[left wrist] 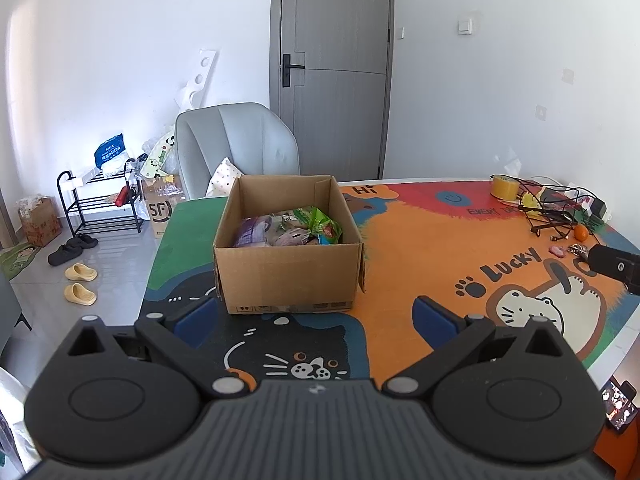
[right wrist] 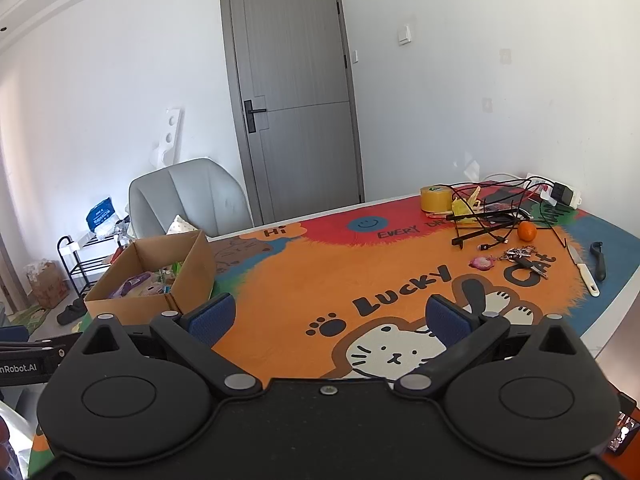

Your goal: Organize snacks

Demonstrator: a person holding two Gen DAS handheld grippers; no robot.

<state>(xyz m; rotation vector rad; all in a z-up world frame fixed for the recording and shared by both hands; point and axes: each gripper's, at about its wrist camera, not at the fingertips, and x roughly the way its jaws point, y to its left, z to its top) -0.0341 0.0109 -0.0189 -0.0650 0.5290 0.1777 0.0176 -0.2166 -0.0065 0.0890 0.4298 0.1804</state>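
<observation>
Sitting on a table covered by a bright cartoon cat mat (left wrist: 420, 248), an open cardboard box (left wrist: 288, 276) holds several snack packets (left wrist: 296, 228), among them a green one and a purple one. They lie jumbled together below the rim, not stacked or sorted.

Both hand-held grippers hover low over the mat, empty. The left gripper (left wrist: 316, 316) has its 2 blue-padded fingers spread wide, aimed straight at the near wall of the box. The right gripper (right wrist: 324, 318) is also spread wide, holding nothing, and points across the open middle of the mat with the box off to its left (right wrist: 156, 276).

No loose snack packet shows on the mat, so the collecting looks done or nearly done; whether the packets still need tidying inside the box is a judgement call. At the far right sit unrelated odds and ends: a roll of tape (right wrist: 436, 199), tangled cables (right wrist: 492, 220), an orange (right wrist: 527, 231), keys (right wrist: 520, 258) and a knife (right wrist: 582, 270).

The box stands upright, mouth facing up. In the left view its near wall is square to the camera, and its sides run away toward the chair (left wrist: 244, 144); its footprint looks close to square, so no long axis is clear.
</observation>
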